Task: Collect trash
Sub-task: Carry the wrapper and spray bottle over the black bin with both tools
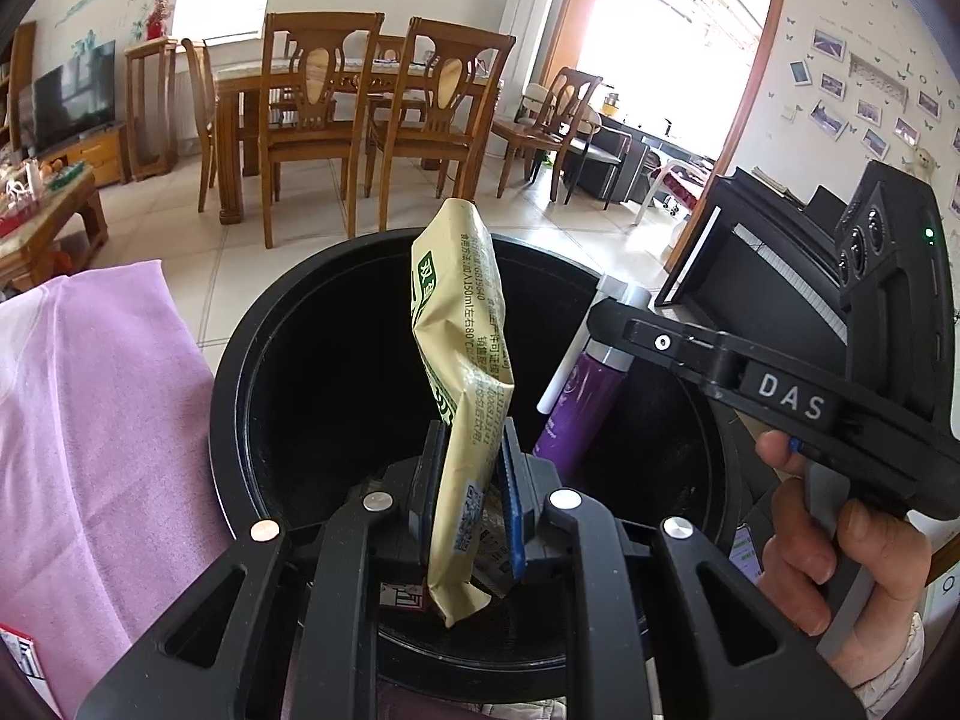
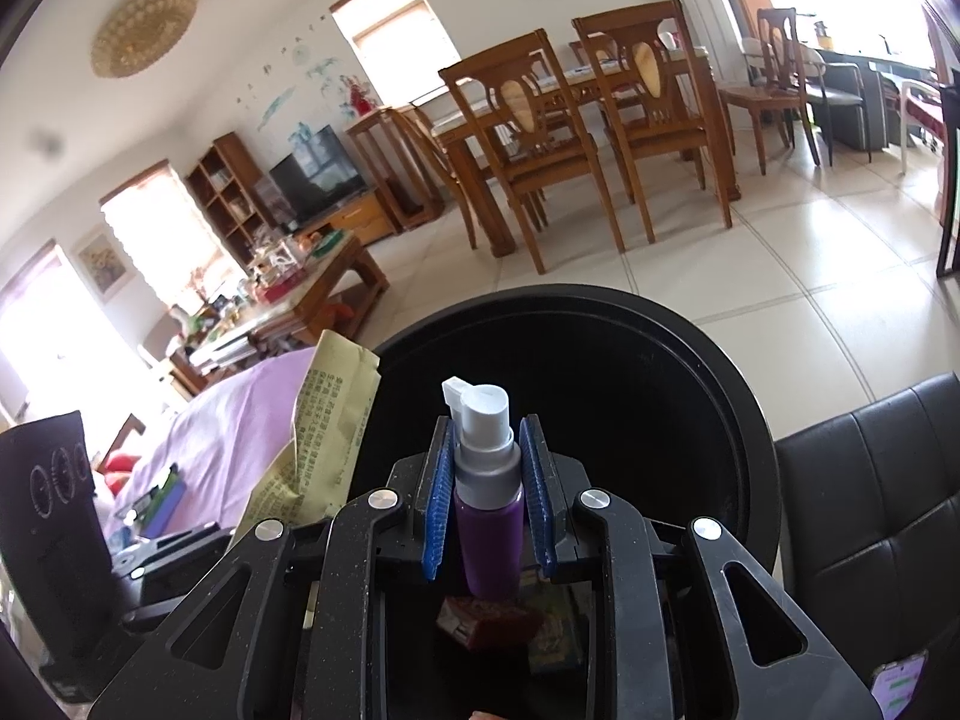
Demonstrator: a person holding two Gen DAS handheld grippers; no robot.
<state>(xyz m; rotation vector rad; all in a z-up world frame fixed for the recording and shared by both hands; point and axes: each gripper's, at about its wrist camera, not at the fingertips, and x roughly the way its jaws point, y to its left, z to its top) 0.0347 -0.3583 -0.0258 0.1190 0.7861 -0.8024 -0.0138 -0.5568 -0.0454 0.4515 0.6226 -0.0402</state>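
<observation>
The near rim of the round black plastic bin is hidden behind the left claw's black frame. Deep inside that bin, small crumpled wrappers are too dim to identify. The print on the beige paper sachet is too small to read.

My left wrist camera sat close above the black bin, facing the far dining chairs; my right one looked likewise, sharing both.

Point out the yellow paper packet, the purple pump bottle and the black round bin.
yellow paper packet (image 1: 462, 324), left wrist view, printed middle
purple pump bottle (image 2: 487, 531), right wrist view, purple body
black round bin (image 2: 729, 354), right wrist view, far rim
</observation>
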